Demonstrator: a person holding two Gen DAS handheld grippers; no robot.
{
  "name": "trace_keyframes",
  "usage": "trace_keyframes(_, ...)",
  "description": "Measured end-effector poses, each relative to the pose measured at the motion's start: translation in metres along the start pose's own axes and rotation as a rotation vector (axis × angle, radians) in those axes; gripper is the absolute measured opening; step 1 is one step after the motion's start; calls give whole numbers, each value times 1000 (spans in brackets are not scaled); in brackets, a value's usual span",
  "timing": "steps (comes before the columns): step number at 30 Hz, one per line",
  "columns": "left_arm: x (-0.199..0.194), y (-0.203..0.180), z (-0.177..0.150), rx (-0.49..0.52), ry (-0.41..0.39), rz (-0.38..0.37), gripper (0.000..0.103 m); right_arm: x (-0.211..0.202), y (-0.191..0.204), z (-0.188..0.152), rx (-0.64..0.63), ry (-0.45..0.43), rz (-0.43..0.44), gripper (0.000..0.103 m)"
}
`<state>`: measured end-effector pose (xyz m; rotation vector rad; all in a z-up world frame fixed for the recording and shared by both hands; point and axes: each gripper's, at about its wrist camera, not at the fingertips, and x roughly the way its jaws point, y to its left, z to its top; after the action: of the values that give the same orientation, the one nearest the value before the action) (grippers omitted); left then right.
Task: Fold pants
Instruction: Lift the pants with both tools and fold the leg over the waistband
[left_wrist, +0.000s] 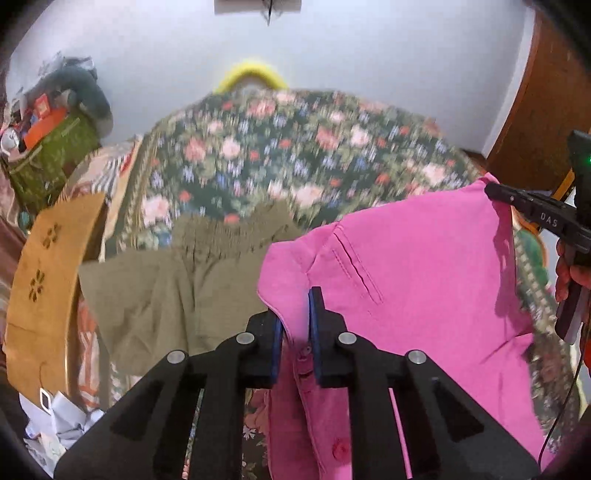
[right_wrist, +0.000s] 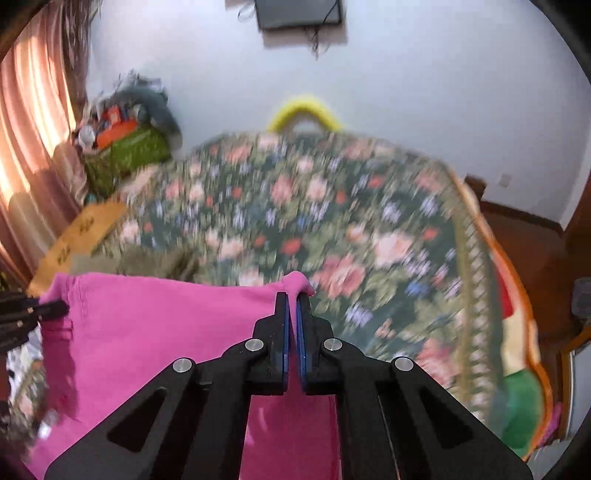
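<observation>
— So how are the two grippers posed?
— Both are raised over the floral bedspread (right_wrist: 332, 206). The pink pants (left_wrist: 424, 266) are pinched at one top corner by the left gripper (left_wrist: 297, 314), and the opposite corner is clamped in the closed right gripper (right_wrist: 293, 306).
— How many garments are seen?
— Two: the pink pants held up, and one olive garment (left_wrist: 177, 280) laid on the bed.

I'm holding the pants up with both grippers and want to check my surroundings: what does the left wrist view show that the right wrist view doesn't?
Only the left wrist view shows the pink pants' stitched pocket slit and buttons, plus the olive garment spread flat. Only the right wrist view shows the curtain and the dark screen on the wall. Both show the floral bedspread, each gripper clamped on a corner of the pants: left, right.
</observation>
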<state>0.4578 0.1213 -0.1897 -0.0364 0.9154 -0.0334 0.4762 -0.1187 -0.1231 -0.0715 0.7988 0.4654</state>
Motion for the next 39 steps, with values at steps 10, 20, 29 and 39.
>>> trace_keyframes(10,-56,-23,2,49,-61,1,13,-80,12,-4,-6,-79,10,3)
trace_keyframes(20,-98,-42,-52,92,-92,-15,13,-133,15,-65,21,-68,22,3)
trace_keyframes(29,-113,-59,-111,143,-61,7,13,-157,26,-123,35,-21,20,3)
trace_keyframes(39,-124,-65,-177,176,-8,24,15,-173,38,-191,45,58,25,3)
